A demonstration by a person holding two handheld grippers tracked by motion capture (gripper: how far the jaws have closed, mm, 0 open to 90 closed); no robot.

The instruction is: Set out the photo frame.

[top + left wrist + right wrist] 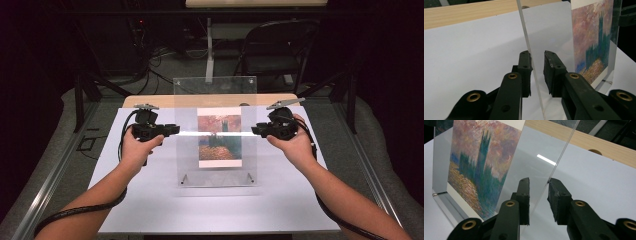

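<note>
The clear acrylic sheet is straddled edge-on by the left claw and right claw, both open, pads unpressed.

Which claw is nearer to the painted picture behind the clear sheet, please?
Neither, clearly: the left claw straddles the clear sheet's left edge, the right claw its right edge, about equally far from the picture.

A lab rig – dark curtains, metal frame, cables, folding chair.
</note>
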